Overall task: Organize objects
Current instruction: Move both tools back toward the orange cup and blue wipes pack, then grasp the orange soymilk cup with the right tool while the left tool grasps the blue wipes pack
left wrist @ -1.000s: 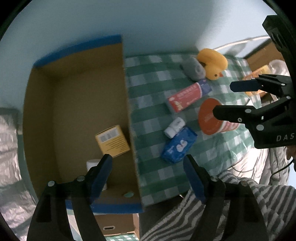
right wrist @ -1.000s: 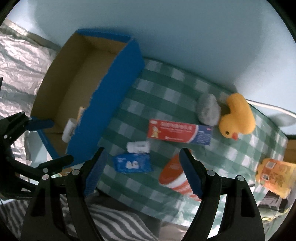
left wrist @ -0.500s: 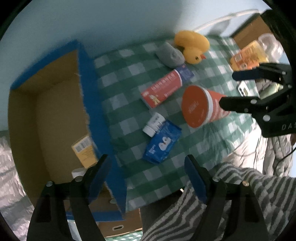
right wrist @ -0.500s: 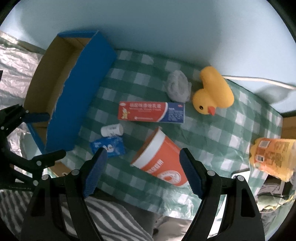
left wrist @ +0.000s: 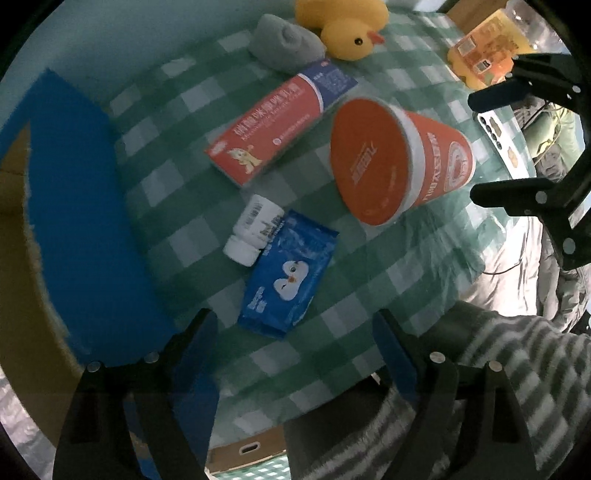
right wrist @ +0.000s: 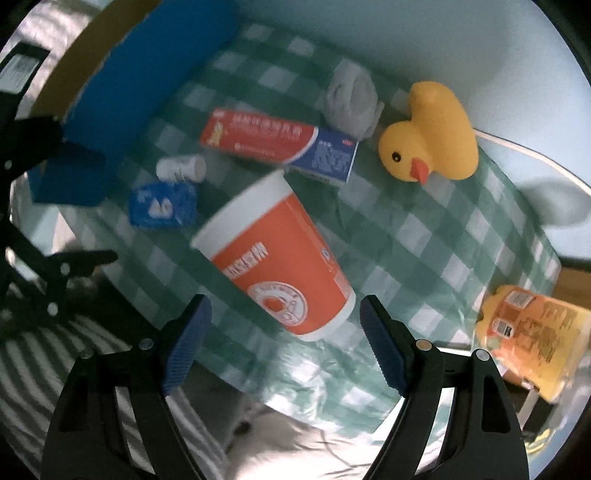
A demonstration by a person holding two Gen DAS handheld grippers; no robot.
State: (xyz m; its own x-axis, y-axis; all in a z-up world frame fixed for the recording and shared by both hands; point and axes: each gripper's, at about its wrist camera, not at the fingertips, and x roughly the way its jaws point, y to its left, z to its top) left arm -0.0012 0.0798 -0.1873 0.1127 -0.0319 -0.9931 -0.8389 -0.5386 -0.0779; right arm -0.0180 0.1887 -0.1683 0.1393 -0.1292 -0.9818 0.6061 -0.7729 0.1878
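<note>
A: Tablecloth [left wrist: 373, 291] in green and white checks covers a table. What lies on it?

B: An orange cup [left wrist: 399, 157] lies on its side near the middle. Beside it is a long red and blue carton [left wrist: 277, 123], then a grey cloth bundle [left wrist: 284, 44] touching a yellow rubber duck [left wrist: 347, 35] at the far edge.

A: Anything nearer?

B: A small white bottle [left wrist: 255, 229] on its side, touching a blue tissue pack [left wrist: 290, 282]. A blue-sided cardboard box [left wrist: 88, 229] stands at the left edge. An orange bottle [right wrist: 532, 336] lies off the cloth, far right.

A: And the grippers?

B: The left gripper [left wrist: 301, 349] is spread wide, empty, above the tissue pack. The right gripper [right wrist: 286, 326] is also wide apart and empty, with the cup's base between its fingers in the right wrist view; contact cannot be told.
</note>
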